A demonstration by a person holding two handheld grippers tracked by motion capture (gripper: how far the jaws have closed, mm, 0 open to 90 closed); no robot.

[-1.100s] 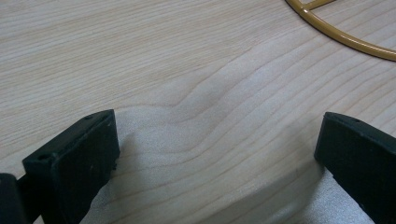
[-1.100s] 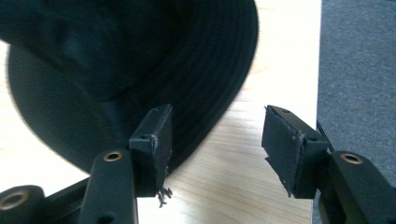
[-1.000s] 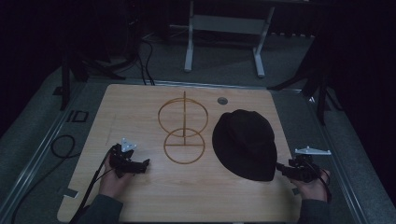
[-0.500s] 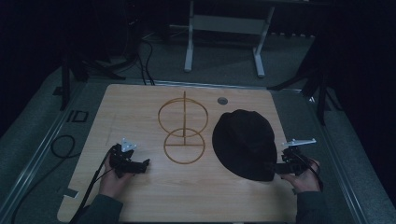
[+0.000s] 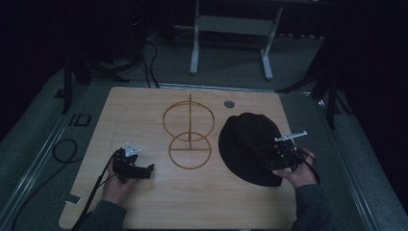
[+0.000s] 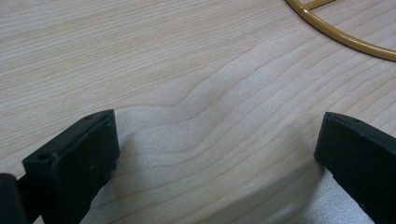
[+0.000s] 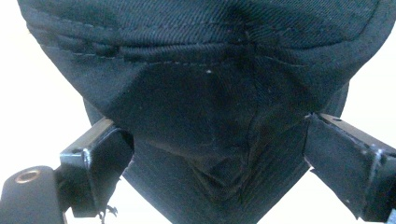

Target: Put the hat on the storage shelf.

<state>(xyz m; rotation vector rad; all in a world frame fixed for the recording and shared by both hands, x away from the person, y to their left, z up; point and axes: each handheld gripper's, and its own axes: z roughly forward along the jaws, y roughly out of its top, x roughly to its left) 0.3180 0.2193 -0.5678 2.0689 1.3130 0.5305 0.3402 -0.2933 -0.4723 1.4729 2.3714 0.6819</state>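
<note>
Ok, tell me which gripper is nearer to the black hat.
Right. The right gripper is at the black hat, over its near right brim, jaws spread around the fabric. The left gripper rests across the table, beyond the gold wire stand.

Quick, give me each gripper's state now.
Left gripper: open, nothing between its jaws.
Right gripper: jaws just opened wide, around the black hat, not gripping.

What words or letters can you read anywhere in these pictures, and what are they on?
"ID" - dark letters on the grey floor mat, just left of the wooden table.
The black hat bears no readable label in the high view or the right gripper view.
The gold wire stand bears no writing.
</note>
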